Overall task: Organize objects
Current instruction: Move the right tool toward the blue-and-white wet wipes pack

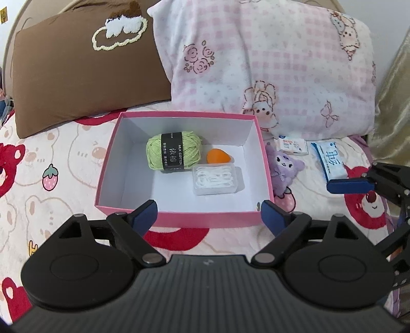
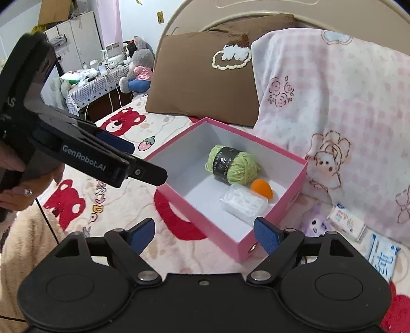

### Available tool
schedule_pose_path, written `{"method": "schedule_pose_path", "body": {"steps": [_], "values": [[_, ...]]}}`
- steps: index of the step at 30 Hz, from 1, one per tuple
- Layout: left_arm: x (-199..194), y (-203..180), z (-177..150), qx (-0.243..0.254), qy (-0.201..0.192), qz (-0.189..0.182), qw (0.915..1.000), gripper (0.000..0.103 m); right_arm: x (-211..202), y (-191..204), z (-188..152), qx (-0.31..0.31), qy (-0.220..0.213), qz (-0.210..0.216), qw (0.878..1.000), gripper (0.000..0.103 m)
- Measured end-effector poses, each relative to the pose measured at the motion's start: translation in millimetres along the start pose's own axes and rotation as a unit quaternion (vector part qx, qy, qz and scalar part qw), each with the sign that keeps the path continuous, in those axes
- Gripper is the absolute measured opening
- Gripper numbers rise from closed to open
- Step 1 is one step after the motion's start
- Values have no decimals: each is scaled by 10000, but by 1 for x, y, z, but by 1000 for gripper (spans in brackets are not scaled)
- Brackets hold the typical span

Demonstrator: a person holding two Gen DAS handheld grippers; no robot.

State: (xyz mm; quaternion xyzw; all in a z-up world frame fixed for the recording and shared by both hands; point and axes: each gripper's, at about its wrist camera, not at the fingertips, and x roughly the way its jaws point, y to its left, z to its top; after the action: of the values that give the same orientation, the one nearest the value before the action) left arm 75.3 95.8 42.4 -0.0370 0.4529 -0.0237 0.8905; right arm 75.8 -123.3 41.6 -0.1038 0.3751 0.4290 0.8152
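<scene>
Left wrist view: the left tongs (image 1: pixel 208 214) stand released and empty just before the near wall of the pink cardboard box (image 1: pixel 179 220), which holds a green yarn ball (image 1: pixel 173 151), an orange sponge (image 1: pixel 219 156) and a clear plastic case (image 1: pixel 214 179).

Right wrist view: the right tongs (image 2: pixel 203 234) gape empty at the box's near corner (image 2: pixel 241 249); open bed blanket (image 2: pixel 123 205) lies to the left.

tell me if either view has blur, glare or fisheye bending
Left wrist view: sharp, soft even light, no glare; the brown pillow bows toward the edge. Right wrist view: strong bending on the curved headboard; the purple plush looks smeared; the pink box stays crisp.
</scene>
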Motion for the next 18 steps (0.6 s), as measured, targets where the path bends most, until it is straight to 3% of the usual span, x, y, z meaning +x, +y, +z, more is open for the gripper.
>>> {"method": "schedule_pose_path", "body": {"steps": [11, 18], "values": [[-20, -20, -25, 248, 16, -103, 9996, 93, -28, 1, -29, -13, 148, -129, 9998, 87], [-16, -41, -39, 393, 263, -475, 9978, 93, -41, -18, -54, 286, 331, -258, 9987, 87]]}}
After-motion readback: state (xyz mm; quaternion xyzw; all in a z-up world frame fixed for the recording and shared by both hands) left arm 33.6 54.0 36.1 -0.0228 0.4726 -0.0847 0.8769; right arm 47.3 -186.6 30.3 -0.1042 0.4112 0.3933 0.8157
